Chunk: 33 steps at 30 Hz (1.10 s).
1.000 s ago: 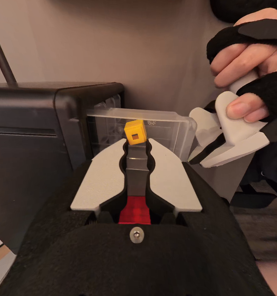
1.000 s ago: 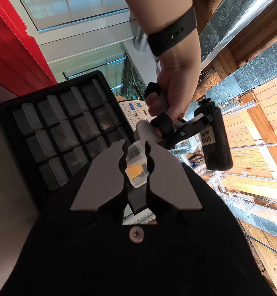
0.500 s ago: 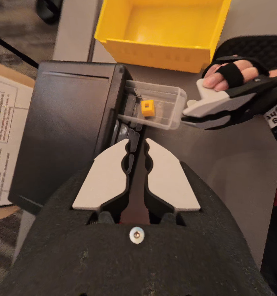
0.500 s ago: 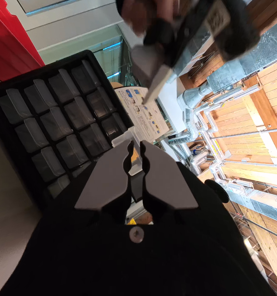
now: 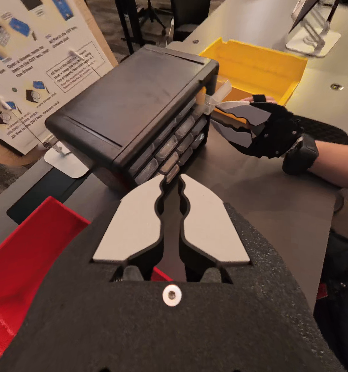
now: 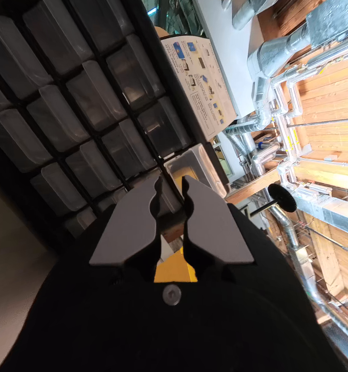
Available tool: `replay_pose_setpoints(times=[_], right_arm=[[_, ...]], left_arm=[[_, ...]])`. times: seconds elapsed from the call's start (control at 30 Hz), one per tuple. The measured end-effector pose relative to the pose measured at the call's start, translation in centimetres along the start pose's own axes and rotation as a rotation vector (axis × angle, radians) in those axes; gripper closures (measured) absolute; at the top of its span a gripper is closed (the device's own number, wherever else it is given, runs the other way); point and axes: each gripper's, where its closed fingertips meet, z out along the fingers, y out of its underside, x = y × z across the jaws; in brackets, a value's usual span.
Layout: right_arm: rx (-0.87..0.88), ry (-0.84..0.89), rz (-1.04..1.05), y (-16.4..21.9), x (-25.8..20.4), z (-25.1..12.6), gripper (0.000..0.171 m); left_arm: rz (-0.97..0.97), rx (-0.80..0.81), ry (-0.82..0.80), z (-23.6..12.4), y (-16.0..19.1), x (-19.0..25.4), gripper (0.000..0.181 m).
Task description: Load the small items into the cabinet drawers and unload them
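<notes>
Left gripper [image 5: 172,177] slightly spread, empty — cabinet [image 5: 129,108] just ahead. Right gripper [image 6: 171,180] slightly spread at the clear drawer [image 6: 191,171], partly pulled out — not gripping.

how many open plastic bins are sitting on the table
2: a yellow bin behind the black drawer cabinet, beyond the right gripper, and a red bin at the near left beside the left gripper. Others may lie out of view.

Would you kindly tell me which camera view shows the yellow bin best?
The left wrist view: the yellow bin sits whole behind the black cabinet. The right wrist view catches only a yellow patch between its tool's fingers.
</notes>
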Motion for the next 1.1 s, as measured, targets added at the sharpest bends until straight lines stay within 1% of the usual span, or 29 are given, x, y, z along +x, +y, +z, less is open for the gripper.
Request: replay_pose_setpoints(times=[0.07,0.2,0.33,0.4,0.47,0.57,0.7,0.73,0.77,0.83,0.87,1.0,1.1], right_arm=[[-0.003,-0.019,0.052,-0.1,-0.1,0.5,0.152],[-0.040,-0.049,0.156,0.3,0.1,1.2,0.151],[-0.091,-0.076,0.240,1.3,0.1,1.9,0.152],[-0.120,-0.080,0.231,1.9,-0.1,2.2,0.152],[-0.116,-0.077,0.227,2.0,0.0,2.4,0.152],[-0.121,-0.089,0.255,2.0,0.1,2.6,0.152],[-0.148,-0.092,0.291,2.2,0.2,2.6,0.149],[-0.128,-0.083,0.296,1.6,0.4,2.3,0.148],[-0.060,-0.068,0.287,0.2,0.7,1.9,0.149],[0.100,-0.081,0.212,-3.9,0.3,0.9,0.152],[0.148,-0.083,0.167,-5.8,-0.3,0.8,0.153],[0.195,-0.070,0.008,-11.1,-3.2,2.7,0.152],[0.217,-0.043,-0.055,-13.2,-4.7,4.8,0.152]], left_arm=[[-0.027,0.019,0.006,-0.8,0.3,-0.7,0.171],[-0.051,0.021,-0.072,-2.2,1.0,-2.9,0.171],[-0.088,-0.017,-0.163,-3.5,2.5,-5.1,0.170],[-0.160,-0.075,-0.224,-4.1,4.4,-6.7,0.171],[-0.269,-0.169,-0.271,-4.5,7.0,-8.5,0.170],[-0.368,-0.274,-0.397,-5.1,10.5,-11.9,0.168],[-0.452,-0.393,-0.454,-4.9,14.4,-14.3,0.167],[-0.463,-0.429,-0.467,-4.9,15.3,-14.7,0.167],[-0.468,-0.458,-0.474,-4.8,16.0,-15.0,0.167],[-0.474,-0.480,-0.471,-4.4,16.7,-15.4,0.169],[-0.481,-0.481,-0.464,-4.2,16.9,-15.5,0.169],[-0.516,-0.532,-0.452,-3.8,18.3,-15.7,0.170],[-0.556,-0.573,-0.416,-3.4,19.8,-15.6,0.168]])
